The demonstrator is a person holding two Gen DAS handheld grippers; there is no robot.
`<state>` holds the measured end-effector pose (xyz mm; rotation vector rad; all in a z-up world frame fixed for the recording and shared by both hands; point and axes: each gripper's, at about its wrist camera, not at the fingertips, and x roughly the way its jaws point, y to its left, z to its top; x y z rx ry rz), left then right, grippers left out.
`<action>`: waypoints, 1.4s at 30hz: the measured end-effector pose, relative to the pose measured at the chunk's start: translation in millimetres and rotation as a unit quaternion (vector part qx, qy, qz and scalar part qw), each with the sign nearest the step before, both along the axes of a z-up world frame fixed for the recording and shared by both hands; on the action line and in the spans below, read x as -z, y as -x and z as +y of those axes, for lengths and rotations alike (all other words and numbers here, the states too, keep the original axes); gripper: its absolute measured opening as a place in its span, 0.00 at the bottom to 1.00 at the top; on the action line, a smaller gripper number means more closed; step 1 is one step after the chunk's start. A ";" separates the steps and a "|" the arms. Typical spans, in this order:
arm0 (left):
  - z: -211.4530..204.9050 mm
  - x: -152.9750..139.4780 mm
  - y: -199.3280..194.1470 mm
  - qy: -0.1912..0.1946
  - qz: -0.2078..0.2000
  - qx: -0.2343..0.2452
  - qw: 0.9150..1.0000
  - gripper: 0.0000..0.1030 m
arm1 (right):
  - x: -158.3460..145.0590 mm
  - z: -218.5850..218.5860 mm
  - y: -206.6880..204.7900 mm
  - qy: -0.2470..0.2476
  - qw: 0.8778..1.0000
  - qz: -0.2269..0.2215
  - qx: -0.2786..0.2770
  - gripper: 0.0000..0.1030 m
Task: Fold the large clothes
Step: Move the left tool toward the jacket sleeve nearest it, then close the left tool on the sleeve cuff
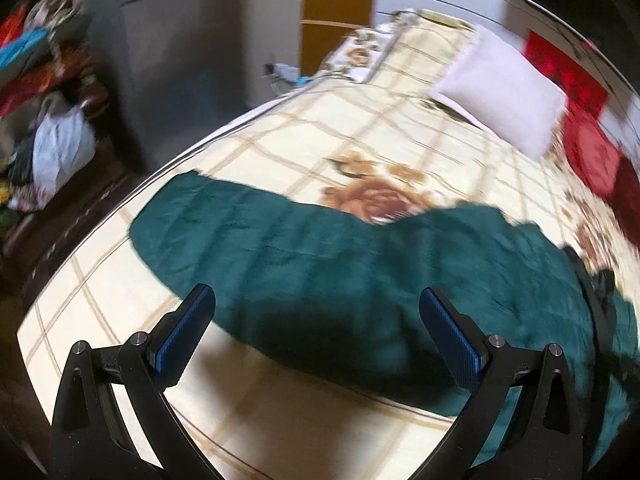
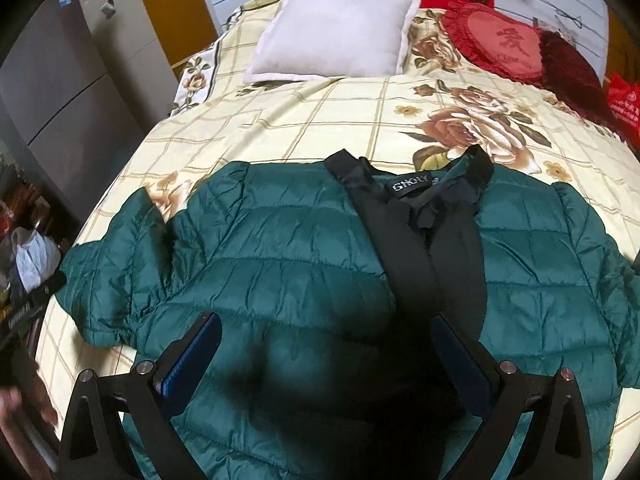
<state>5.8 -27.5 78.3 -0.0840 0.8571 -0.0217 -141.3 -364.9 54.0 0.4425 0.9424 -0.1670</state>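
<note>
The left tool [image 1: 318, 330] hangs wide open and empty over the left sleeve of the green quilted jacket [image 2: 288, 264], probably to take that sleeve for a first fold. The jacket lies spread flat, front up, on the bed [image 2: 320, 120], below the white pillow [image 2: 332, 32], its black placket and collar running down the middle. Right of the sleeve, the right tool [image 2: 326, 354] hovers over the jacket's lower front, equally open and empty.
</note>
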 end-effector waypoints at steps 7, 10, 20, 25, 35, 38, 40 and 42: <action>68.4 18.4 -28.3 0.013 0.012 -0.091 0.996 0.99 | 3.8 3.1 2.1 -0.002 1.000 0.006 -0.008 1.00; 91.2 27.5 -40.3 0.009 0.020 -0.116 0.993 0.99 | 6.9 4.8 3.1 -0.001 1.000 0.012 -0.013 1.00; 134.0 56.3 -70.5 0.037 0.037 -0.169 0.984 0.99 | 1.7 13.0 4.2 0.006 0.999 0.012 -0.030 1.00; 134.3 64.3 -81.7 0.053 0.038 -0.163 0.985 0.94 | 1.6 16.5 4.0 0.008 0.999 0.016 -0.037 1.00; 133.7 68.8 -94.0 0.078 0.025 -0.126 0.989 0.29 | 2.1 16.3 13.0 0.009 0.999 0.017 -0.037 1.00; 132.1 64.8 -92.6 0.094 0.028 -0.107 0.989 0.16 | 0.6 13.0 17.2 0.008 0.999 0.016 -0.031 1.00; 129.9 56.9 -87.2 0.111 0.021 -0.091 0.989 0.14 | -1.2 10.2 20.1 0.008 0.999 0.015 -0.028 1.00; 125.6 45.6 -79.5 0.121 0.011 -0.072 0.990 0.13 | -3.8 8.0 23.4 0.010 1.000 0.013 -0.026 1.00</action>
